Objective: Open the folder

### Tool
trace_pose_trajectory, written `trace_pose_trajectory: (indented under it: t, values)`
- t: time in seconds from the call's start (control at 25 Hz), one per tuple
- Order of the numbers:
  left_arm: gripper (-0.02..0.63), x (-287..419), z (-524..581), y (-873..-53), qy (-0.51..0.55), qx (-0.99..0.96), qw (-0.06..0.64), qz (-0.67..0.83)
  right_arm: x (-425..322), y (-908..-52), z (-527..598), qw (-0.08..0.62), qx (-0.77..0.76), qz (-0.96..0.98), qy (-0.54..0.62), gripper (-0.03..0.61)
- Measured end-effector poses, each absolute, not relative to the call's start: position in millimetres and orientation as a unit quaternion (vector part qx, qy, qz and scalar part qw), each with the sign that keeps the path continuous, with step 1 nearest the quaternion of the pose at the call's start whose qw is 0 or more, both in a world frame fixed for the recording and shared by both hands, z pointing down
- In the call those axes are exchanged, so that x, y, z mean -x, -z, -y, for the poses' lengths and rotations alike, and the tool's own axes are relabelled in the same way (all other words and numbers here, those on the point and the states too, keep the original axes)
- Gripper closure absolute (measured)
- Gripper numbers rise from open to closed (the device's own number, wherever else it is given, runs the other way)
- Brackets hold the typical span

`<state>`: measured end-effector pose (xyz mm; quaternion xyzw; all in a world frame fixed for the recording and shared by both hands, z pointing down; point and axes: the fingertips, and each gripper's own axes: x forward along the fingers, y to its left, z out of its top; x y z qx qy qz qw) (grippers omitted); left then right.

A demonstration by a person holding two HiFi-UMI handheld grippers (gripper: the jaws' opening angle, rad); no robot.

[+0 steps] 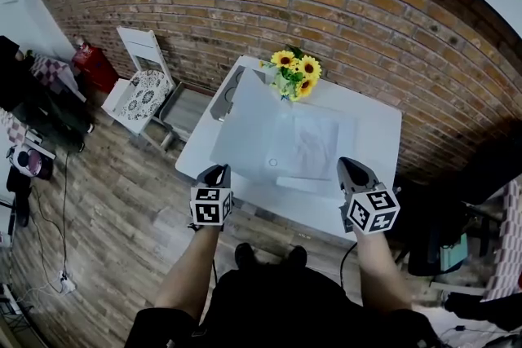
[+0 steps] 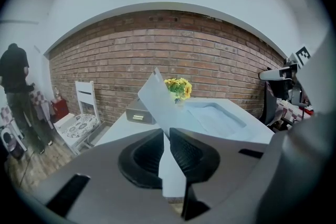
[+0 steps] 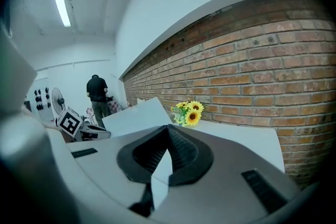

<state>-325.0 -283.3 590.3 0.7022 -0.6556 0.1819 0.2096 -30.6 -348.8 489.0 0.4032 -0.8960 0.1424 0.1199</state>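
Observation:
A pale translucent folder lies on the white table, with a white sheet showing inside it. My left gripper is at the folder's near left corner. In the left gripper view the left gripper is shut on the folder's cover, which rises tilted above the table. My right gripper is at the near right side. In the right gripper view the right gripper is shut on a pale folder edge. I cannot tell which leaf that edge belongs to.
A bunch of sunflowers stands at the table's far side, against the brick wall. A grey box sits at the far left corner. A white chair stands left of the table. A person stands far off to the left.

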Motion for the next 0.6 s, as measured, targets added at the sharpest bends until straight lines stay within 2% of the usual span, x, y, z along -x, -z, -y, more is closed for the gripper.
trace_pose_trajectory:
  t: [0.6]
  values:
    - [0.568,324.8,282.9,-590.2,-0.180,-0.703,0.211,0.655,30.1,-483.3,346.2,0.114,-0.398,0.900,-0.140,0.565]
